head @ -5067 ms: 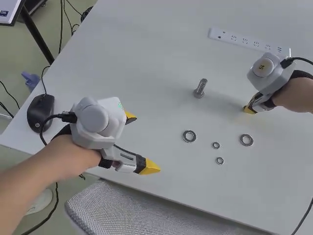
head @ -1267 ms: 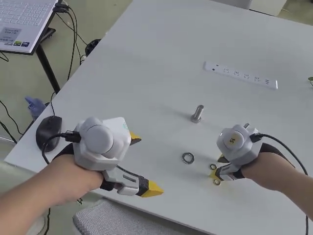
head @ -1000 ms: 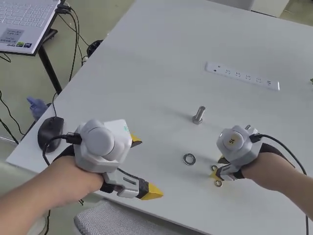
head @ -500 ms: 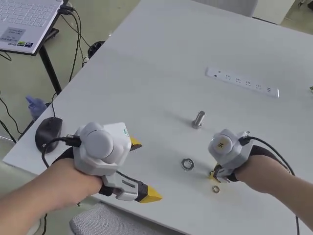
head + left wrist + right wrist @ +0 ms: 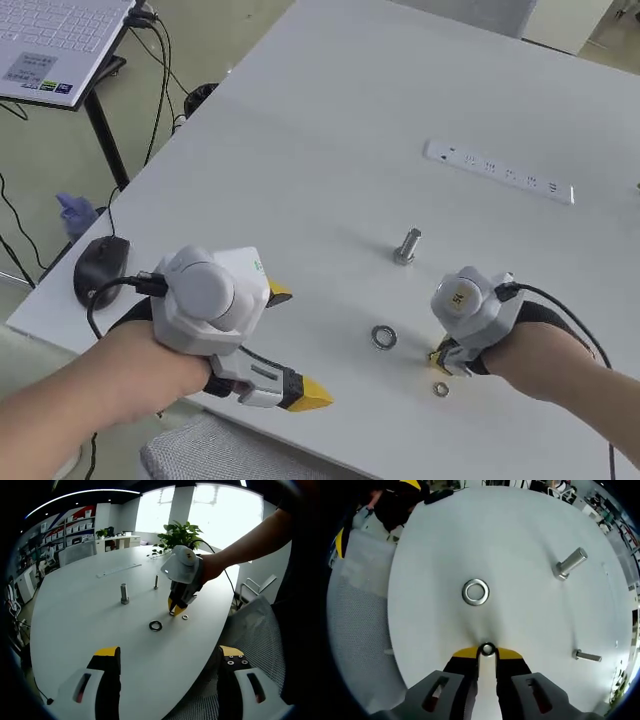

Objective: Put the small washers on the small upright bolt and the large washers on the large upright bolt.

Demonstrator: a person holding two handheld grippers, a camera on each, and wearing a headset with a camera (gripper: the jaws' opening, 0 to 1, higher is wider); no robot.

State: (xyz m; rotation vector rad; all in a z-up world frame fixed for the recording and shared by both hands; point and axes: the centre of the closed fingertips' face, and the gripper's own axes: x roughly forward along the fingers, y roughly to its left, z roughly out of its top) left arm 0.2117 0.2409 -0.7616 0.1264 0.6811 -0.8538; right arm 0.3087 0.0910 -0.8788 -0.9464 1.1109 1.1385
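A: Right gripper (image 5: pixel 487 655) clenched on a small washer (image 5: pixel 487 649), by its edge; small bolt (image 5: pixel 586 655) at three o'clock. Left gripper (image 5: pixel 169 652) gapes, empty.
B: Thin hold. Lifted, it may flick out.

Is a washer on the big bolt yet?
No, the large bolt stands bare and the large washer lies flat on the table.

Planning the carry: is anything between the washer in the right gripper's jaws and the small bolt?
Nothing visible does. In the right gripper view, bare table lies between the small washer held by the right gripper and the small bolt. The large washer and large bolt sit off that path.
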